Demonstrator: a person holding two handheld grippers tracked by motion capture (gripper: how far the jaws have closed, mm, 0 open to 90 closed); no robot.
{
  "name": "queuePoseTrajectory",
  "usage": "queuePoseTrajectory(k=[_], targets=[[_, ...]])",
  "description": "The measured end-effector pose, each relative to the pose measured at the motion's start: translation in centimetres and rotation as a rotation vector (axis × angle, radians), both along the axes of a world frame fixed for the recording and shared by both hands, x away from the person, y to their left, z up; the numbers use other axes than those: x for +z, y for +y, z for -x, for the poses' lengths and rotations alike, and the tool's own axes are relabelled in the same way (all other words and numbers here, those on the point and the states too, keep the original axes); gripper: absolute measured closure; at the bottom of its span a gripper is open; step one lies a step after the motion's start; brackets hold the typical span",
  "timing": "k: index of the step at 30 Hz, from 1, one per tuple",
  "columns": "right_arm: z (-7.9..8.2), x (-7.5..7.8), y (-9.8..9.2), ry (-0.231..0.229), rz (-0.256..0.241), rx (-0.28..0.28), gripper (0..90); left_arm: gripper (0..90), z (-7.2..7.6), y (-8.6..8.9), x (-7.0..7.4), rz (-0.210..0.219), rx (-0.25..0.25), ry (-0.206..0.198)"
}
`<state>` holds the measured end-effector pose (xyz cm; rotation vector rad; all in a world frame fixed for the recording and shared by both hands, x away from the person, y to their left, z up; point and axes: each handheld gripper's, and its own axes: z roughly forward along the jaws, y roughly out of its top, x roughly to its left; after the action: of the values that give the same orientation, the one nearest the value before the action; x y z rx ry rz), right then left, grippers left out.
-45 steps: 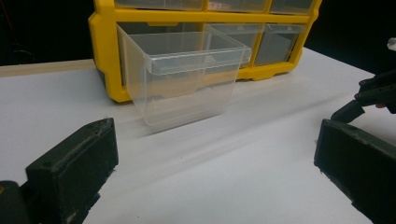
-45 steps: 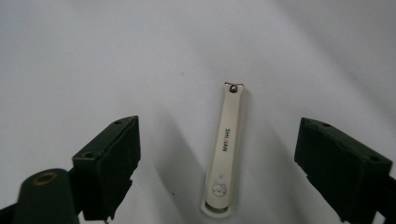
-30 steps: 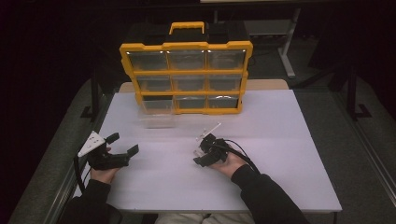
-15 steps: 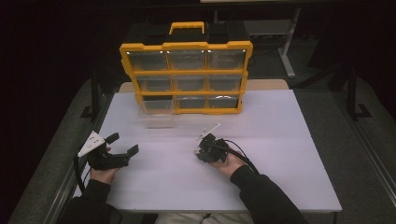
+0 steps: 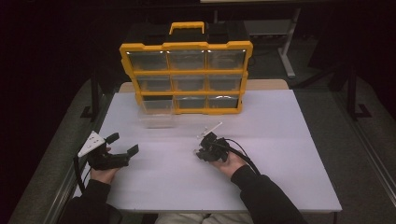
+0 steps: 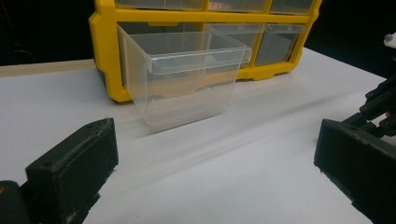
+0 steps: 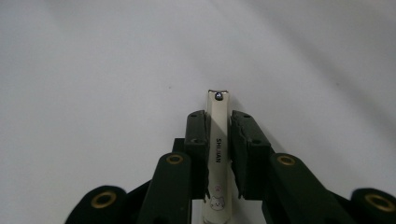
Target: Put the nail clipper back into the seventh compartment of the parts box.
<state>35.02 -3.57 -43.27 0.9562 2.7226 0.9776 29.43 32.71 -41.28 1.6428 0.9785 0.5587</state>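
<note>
A yellow organiser (image 5: pixel 187 70) with clear drawers stands upright at the back of the white table (image 5: pixel 280 154). One clear plastic drawer (image 5: pixel 158 112) sits out on the table in front of its lower left slot; it looks empty in the left gripper view (image 6: pixel 187 74). My left gripper (image 5: pixel 123 143) rests at the table's left with its jaws wide open (image 6: pixel 210 154), pointing at that drawer. My right gripper (image 5: pixel 201 148) is at mid-table, low over the surface. It is shut (image 7: pixel 218 122) on a cream nail clipper (image 7: pixel 219 105), held lengthwise with its tip poking out past the jaws.
The organiser's yellow frame (image 6: pixel 105 51) stands just behind the loose drawer. The right gripper's black body (image 6: pixel 383 98) shows at the right edge of the left gripper view. A black cable (image 5: pixel 243 151) trails from the right gripper over the forearm.
The right gripper has shifted very slightly over the table with the clipper still in it. The left gripper has not moved.
</note>
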Motion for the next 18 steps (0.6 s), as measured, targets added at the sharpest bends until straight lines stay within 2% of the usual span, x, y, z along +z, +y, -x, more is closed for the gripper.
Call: queuePoseTrajectory(k=[10,18], targets=[[-0.4,1.3,-0.6,-0.001,-0.045,-0.007,76.2,0.0,0.0,0.0,0.0,0.0,0.0,0.0],[-0.8,2.6,-0.7,-0.019,-0.077,-0.006,76.2,0.0,0.0,0.0,0.0,0.004,0.001,-0.001]])
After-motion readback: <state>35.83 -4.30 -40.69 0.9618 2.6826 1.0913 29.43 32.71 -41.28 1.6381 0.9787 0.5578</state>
